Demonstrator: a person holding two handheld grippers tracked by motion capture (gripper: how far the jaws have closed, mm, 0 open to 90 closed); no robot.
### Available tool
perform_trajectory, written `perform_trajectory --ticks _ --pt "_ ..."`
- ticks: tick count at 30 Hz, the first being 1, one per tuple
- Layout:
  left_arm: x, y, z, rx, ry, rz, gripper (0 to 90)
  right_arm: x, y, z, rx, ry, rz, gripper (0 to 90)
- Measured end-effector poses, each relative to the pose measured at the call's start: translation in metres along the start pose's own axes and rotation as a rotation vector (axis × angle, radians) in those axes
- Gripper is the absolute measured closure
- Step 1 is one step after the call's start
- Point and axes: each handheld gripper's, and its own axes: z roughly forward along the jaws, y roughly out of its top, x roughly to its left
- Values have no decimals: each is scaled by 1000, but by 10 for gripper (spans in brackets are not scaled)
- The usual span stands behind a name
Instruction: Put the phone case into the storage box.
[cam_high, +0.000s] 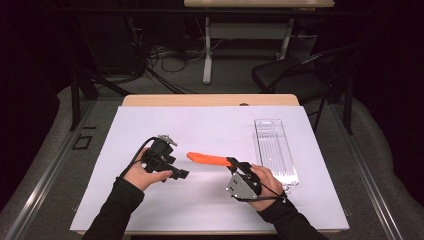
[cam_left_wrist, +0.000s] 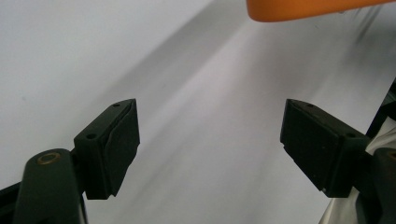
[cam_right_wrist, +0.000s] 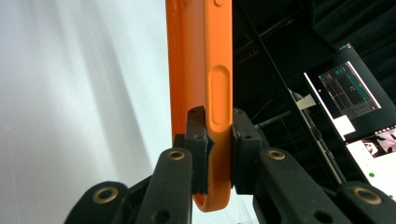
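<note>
Orange silicone phone case (cam_high: 207, 159), centre frame, clamped edgewise in right claw (cam_high: 234, 163), presented clear of worktop (cam_high: 210, 125); left claw (cam_high: 181, 174) apart, apparently awaiting handover.

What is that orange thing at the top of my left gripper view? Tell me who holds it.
Observer: An orange case; the right gripper is shut on its end.
Operator: Report the grip.
Observer: The right gripper view shows the pads clamping the case's thin side edge, near a long button.
Operator: List what else is out there.
Observer: A clear plastic tray lies on the white sheet, right of that gripper.
</note>
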Motion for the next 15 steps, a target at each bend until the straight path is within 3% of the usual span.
perform_trajectory --ticks 5,15 --pt "-2 -1 0 -24 -7 0 200 -2 6 -3 -17 6 31 807" --pt "-5 -3 -3 -107 -39 -13 217 -9 11 -3 -44 54 198 808"
